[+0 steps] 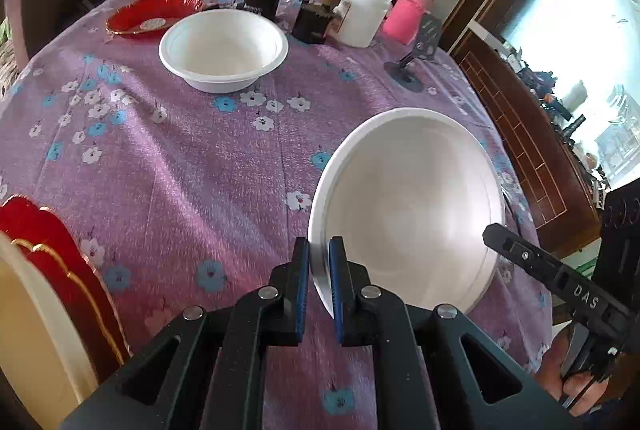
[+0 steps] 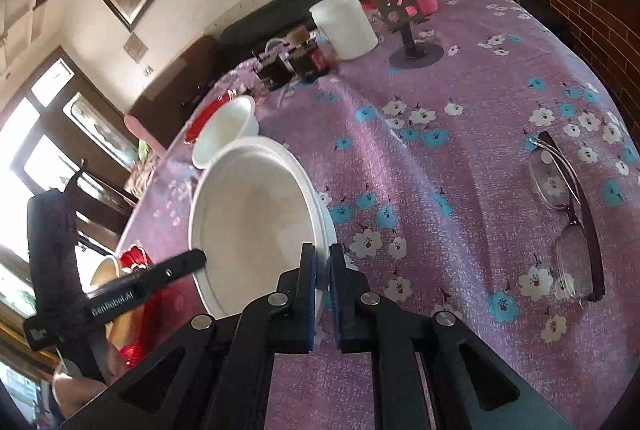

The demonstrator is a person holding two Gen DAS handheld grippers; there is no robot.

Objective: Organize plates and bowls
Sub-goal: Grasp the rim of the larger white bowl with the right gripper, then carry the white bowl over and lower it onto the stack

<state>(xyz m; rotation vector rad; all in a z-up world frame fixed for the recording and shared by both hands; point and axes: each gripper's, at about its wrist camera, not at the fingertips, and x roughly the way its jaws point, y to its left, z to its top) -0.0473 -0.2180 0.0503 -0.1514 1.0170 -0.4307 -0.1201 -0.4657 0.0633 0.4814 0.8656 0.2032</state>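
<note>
A large white bowl [image 1: 408,198] [image 2: 252,214] is near the middle of the purple flowered tablecloth, tilted, and held from both sides. My left gripper [image 1: 319,250] [image 2: 196,258] is shut on its left rim. My right gripper [image 2: 323,254] [image 1: 496,236] is shut on the opposite rim, where a second rim edge shows just beneath. A smaller white bowl [image 1: 223,48] [image 2: 230,126] sits farther back, beside a red plate [image 1: 154,14] [image 2: 204,118]. Another red plate [image 1: 60,254] with a cream plate [image 1: 28,310] lies at the near left edge.
At the back of the table stand a white tub [image 1: 364,12], a pink bottle [image 1: 408,10], two black boxes [image 1: 260,2] and a phone stand [image 1: 412,66]. A pair of glasses [image 2: 568,214] lies on the cloth to the right. A brown brick-pattern wall borders the table's right side.
</note>
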